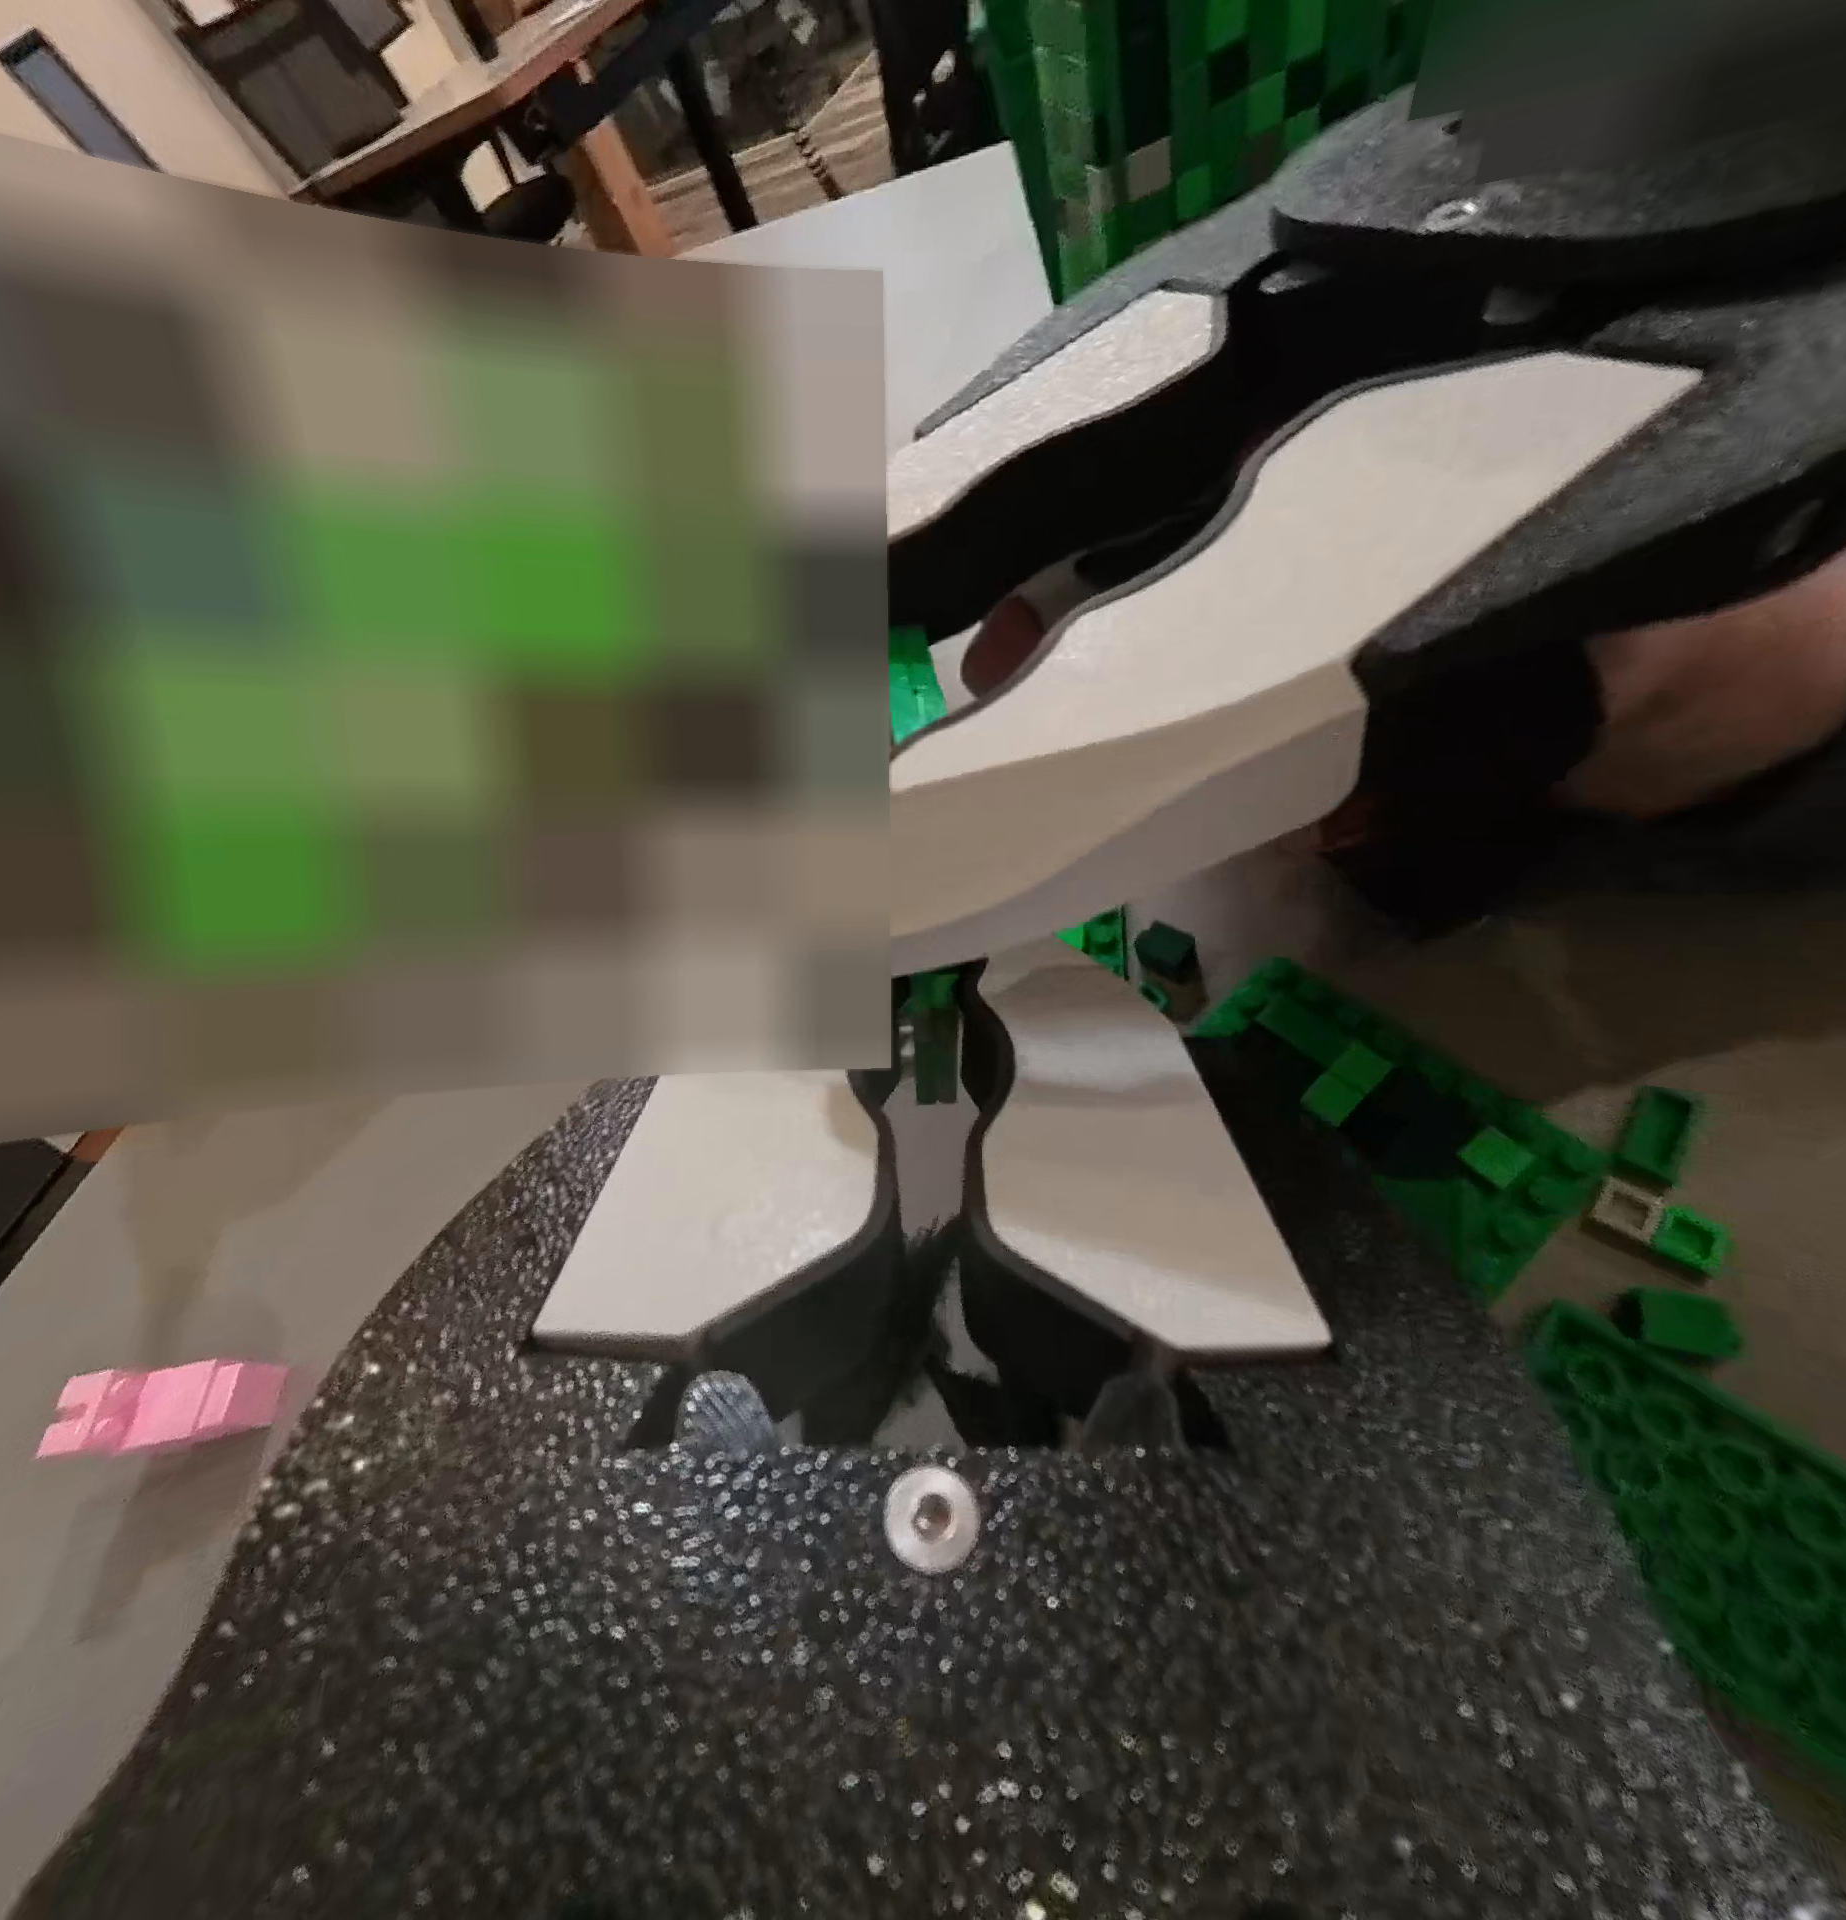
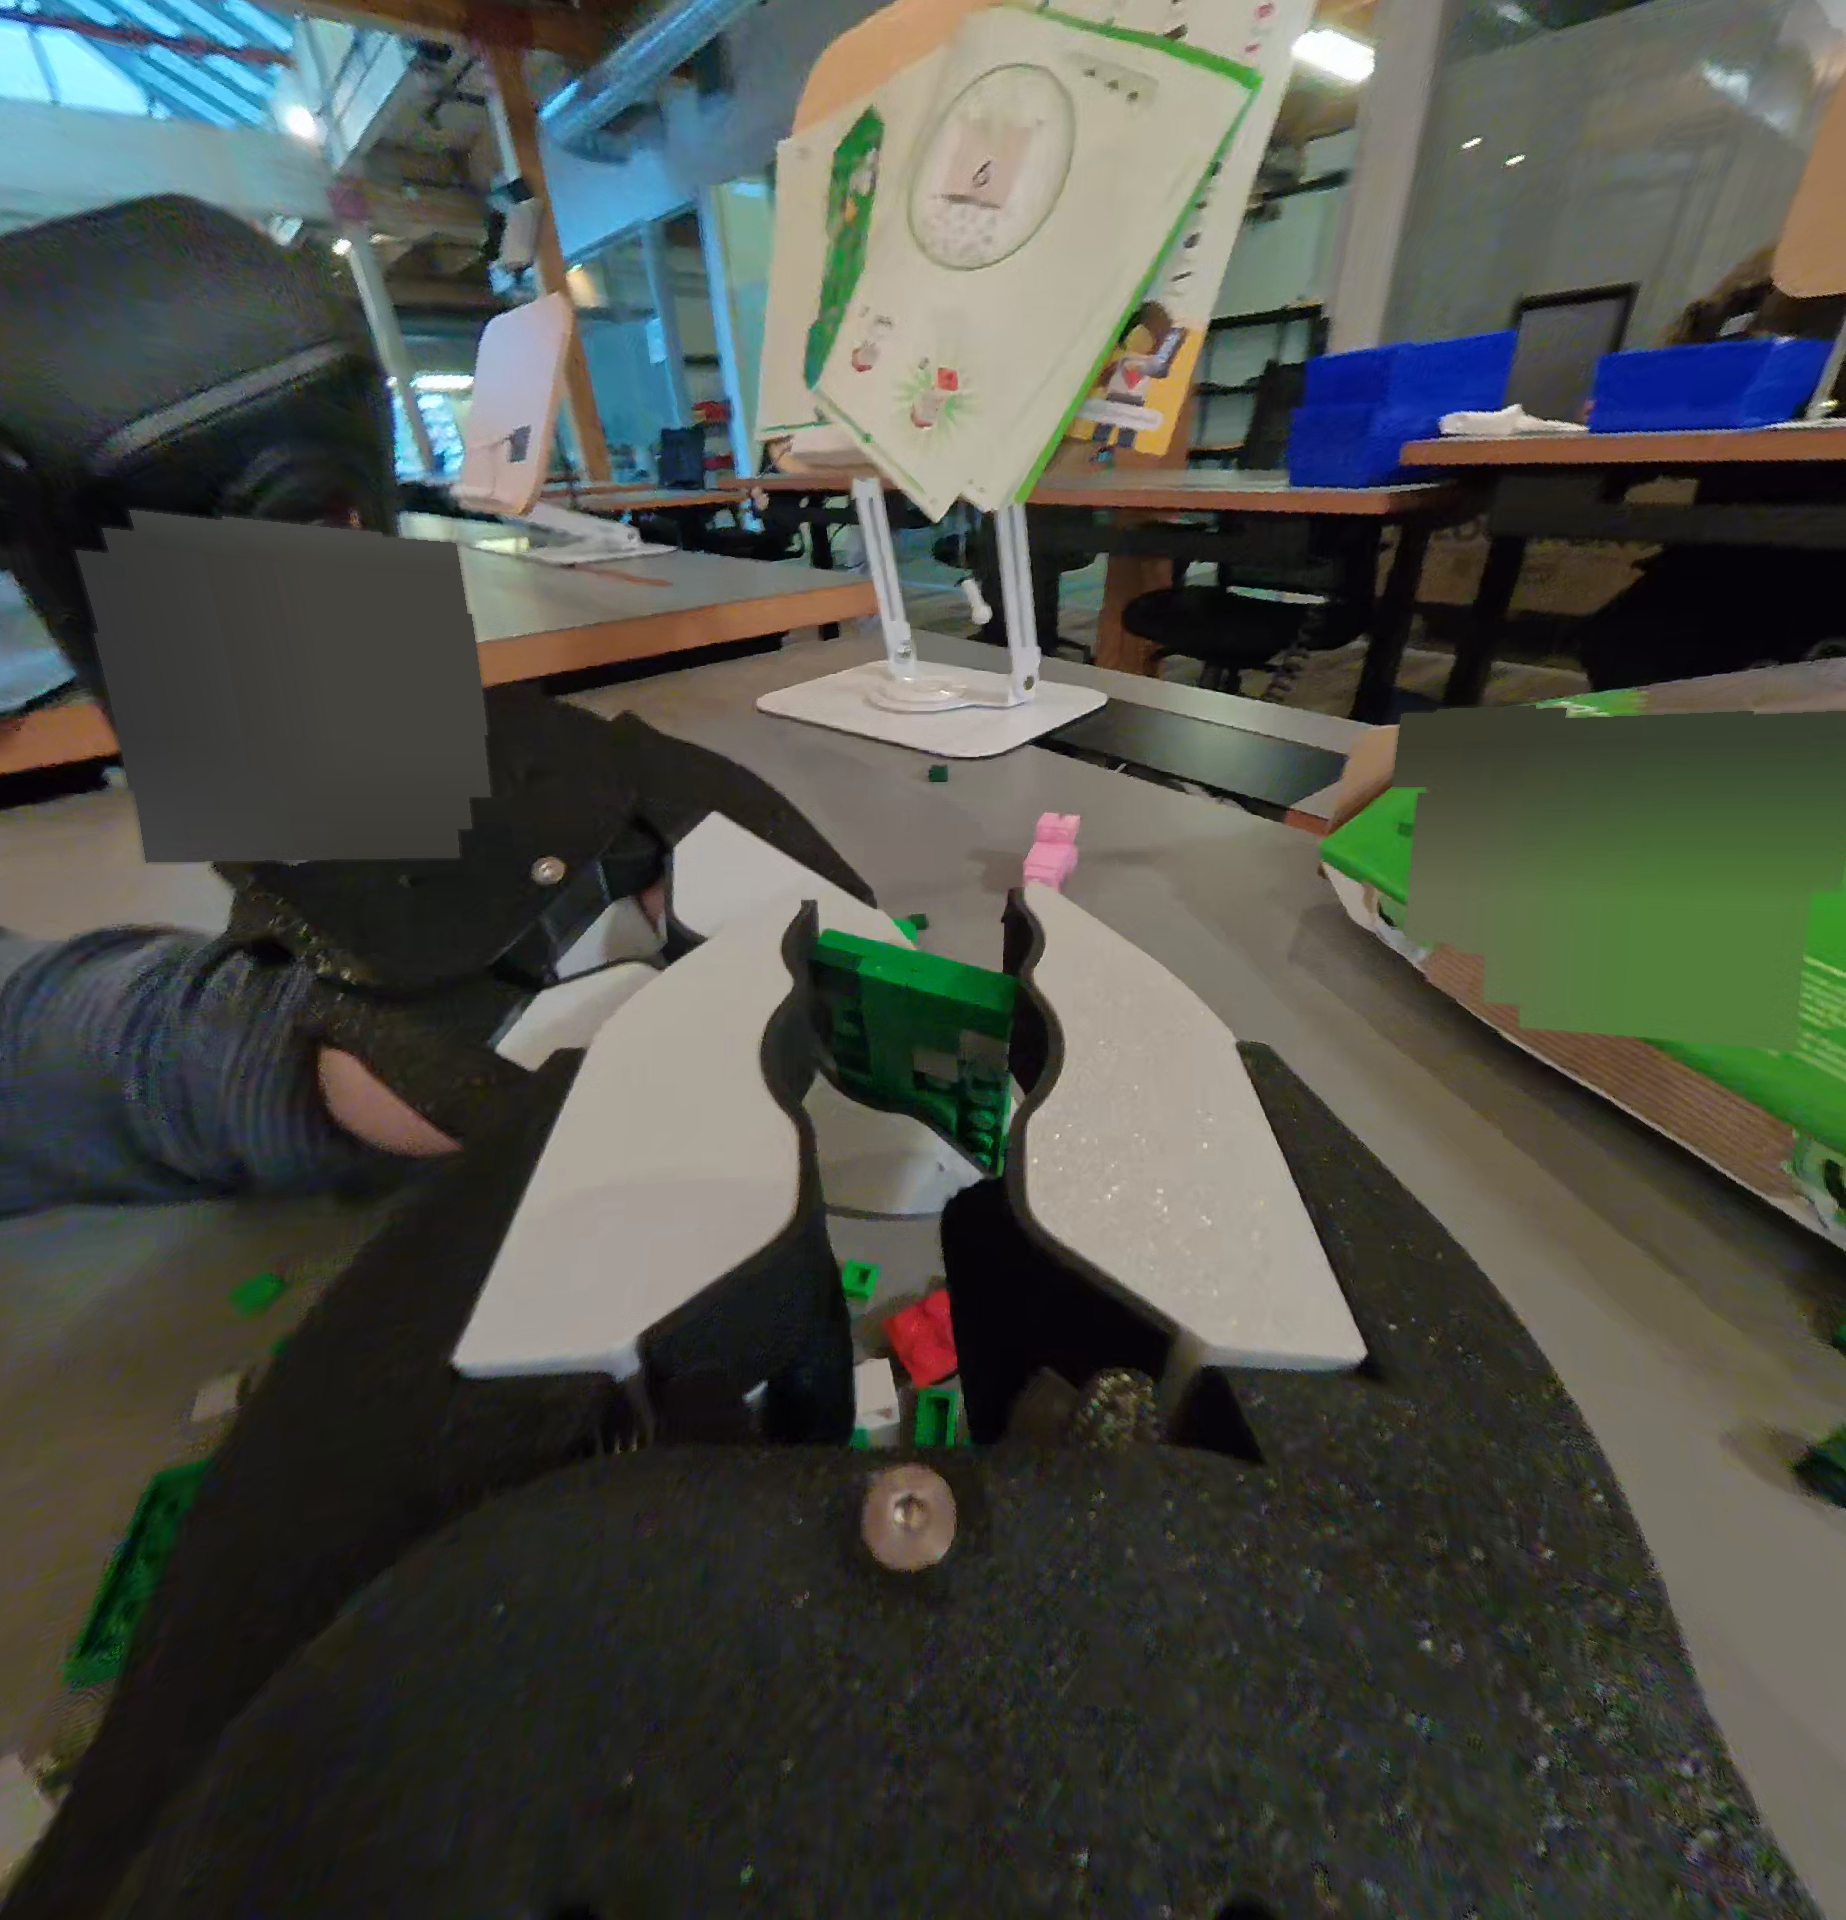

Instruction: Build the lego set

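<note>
My right gripper (image 2: 906,930) is shut on a green lego assembly (image 2: 914,1023) and holds it above the grey table. My left gripper (image 1: 934,1003) is shut on a thin green edge (image 1: 934,1055) that looks like part of the same assembly. In the right wrist view it reaches in from the left, and one of its white fingers (image 2: 737,868) meets the assembly behind my right finger. In the left wrist view one of the right gripper's white fingers (image 1: 1158,727) crosses over my left fingertips and hides them.
Green plates (image 1: 1418,1143) (image 1: 1729,1538) and loose small bricks (image 1: 1667,1216) lie on the table at the right. A pink figure (image 2: 1052,852) stands beyond. A red brick (image 2: 924,1335) lies below. A booklet on a white stand (image 2: 981,260) is behind, a green box (image 2: 1729,1101) at right. The tips of one gripper are about 5 cm away from the tips of the other. My left gripper is the nearer one to the red brick (image 2: 924,1335): about 4 cm, against 9 cm.
</note>
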{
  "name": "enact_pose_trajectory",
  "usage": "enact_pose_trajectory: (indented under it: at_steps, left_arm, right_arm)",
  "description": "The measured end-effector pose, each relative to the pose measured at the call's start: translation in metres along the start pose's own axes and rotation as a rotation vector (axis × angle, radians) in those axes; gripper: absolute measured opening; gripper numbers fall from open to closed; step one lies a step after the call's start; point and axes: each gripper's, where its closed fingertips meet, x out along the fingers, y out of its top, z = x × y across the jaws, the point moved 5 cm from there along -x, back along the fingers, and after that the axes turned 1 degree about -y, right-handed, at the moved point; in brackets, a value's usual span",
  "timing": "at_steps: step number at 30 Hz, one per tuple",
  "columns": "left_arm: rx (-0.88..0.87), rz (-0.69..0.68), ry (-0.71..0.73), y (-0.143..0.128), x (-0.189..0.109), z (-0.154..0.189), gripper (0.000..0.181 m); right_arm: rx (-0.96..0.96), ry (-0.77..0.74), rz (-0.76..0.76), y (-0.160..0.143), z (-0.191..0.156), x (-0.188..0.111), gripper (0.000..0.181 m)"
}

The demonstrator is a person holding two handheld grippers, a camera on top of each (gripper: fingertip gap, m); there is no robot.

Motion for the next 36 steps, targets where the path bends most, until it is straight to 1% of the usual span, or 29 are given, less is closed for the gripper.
enact_pose_trajectory:
  at_steps: [5,10,11,12,16,18,22,23,25,29,31,33,34,36]
  left_arm:
    - [0.032,-0.004,-0.056,-0.003,-0.003,0.001,0.007]
    - [0.021,0.003,-0.09,-0.004,-0.003,0.002,0.007]
    - [-0.003,0.023,-0.135,-0.004,-0.006,0.002,0.006]
    - [-0.018,0.029,-0.165,-0.003,-0.007,0.002,0.006]
    - [0.004,0.006,-0.124,-0.005,-0.004,0.002,0.007]
    - [0.004,-0.012,-0.095,-0.006,-0.003,0.0,0.006]
    - [0.018,-0.064,0.001,-0.012,-0.001,-0.008,0.006]
    - [0.012,-0.07,0.007,-0.013,-0.002,-0.009,0.006]
    - [-0.019,-0.059,0.002,-0.012,-0.002,-0.012,0.006]
    - [-0.164,0.009,-0.086,-0.008,-0.008,-0.016,0.006]
    - [-0.261,0.034,-0.189,-0.007,-0.01,-0.017,0.006]
    - [-0.336,0.022,-0.289,-0.01,-0.011,-0.016,0.006]
    - [-0.336,0.012,-0.311,-0.011,-0.011,-0.015,0.006]
    - [-0.278,-0.016,-0.292,-0.013,-0.01,-0.013,0.005]
  right_arm:
    - [-0.046,0.076,-0.029,-0.002,-0.003,0.0,0.034]
    - [-0.054,0.135,-0.038,-0.003,-0.004,-0.002,0.033]
    - [-0.072,0.177,-0.036,-0.003,-0.007,-0.005,0.025]
    - [-0.075,0.191,-0.035,-0.002,-0.007,-0.005,0.023]
    - [-0.068,0.173,-0.05,-0.004,-0.005,-0.004,0.022]
    - [-0.069,0.144,-0.057,-0.004,-0.003,-0.003,0.025]
    - [-0.114,0.038,-0.069,-0.005,0.005,-0.004,0.034]
    - [-0.114,0.02,-0.075,-0.005,0.006,-0.004,0.039]
    - [-0.119,0.015,-0.086,-0.006,0.007,-0.004,0.039]
    - [-0.182,0.011,-0.128,-0.008,0.01,-0.008,0.044]
    - [-0.244,0.011,-0.167,-0.007,0.012,-0.013,0.052]
    - [-0.326,-0.011,-0.198,-0.007,0.013,-0.017,0.057]
    - [-0.343,-0.017,-0.196,-0.006,0.012,-0.019,0.057]
    - [-0.304,-0.006,-0.176,-0.002,0.011,-0.021,0.055]
